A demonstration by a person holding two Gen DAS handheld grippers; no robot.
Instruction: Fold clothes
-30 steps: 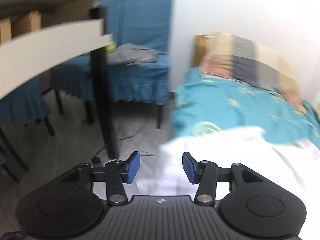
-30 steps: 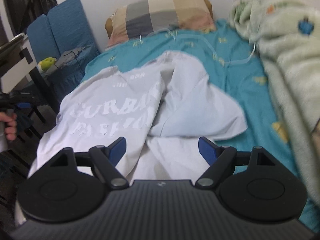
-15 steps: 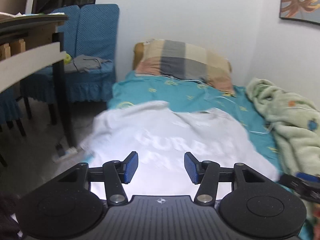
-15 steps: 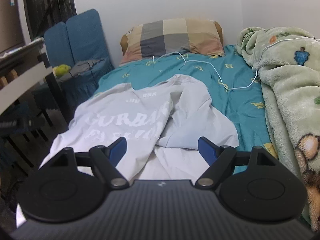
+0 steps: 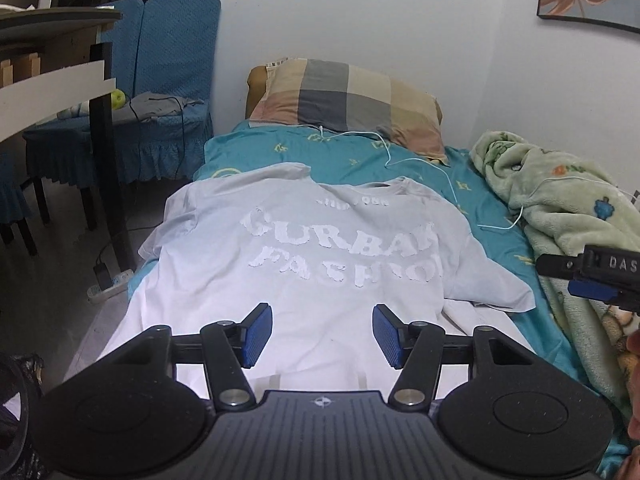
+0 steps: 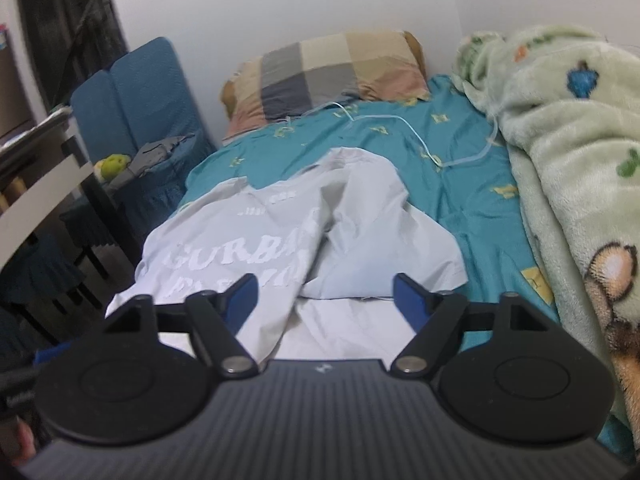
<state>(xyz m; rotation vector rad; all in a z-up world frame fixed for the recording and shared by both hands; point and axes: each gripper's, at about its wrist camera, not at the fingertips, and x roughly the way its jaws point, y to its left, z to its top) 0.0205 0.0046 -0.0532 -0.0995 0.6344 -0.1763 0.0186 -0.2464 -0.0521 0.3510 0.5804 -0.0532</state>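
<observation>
A pale grey T-shirt (image 5: 304, 248) with white raised lettering lies spread on the teal bed sheet (image 5: 348, 152); its right sleeve (image 6: 372, 240) is rumpled and partly folded over. My left gripper (image 5: 322, 336) is open and empty, hovering above the shirt's lower part. My right gripper (image 6: 326, 300) is open and empty, above the shirt's lower right; its tip also shows at the right edge of the left wrist view (image 5: 592, 280).
A checked pillow (image 5: 344, 100) lies at the head of the bed, with a white cable (image 5: 440, 172) across the sheet. A green fleece blanket (image 6: 568, 160) is heaped along the right. Blue chairs (image 5: 160, 92) and a table leg (image 5: 108, 152) stand on the left.
The left gripper swung from facing the chairs and floor to facing the shirt on the bed. The right gripper rose and tilted slightly. Both stayed open.
</observation>
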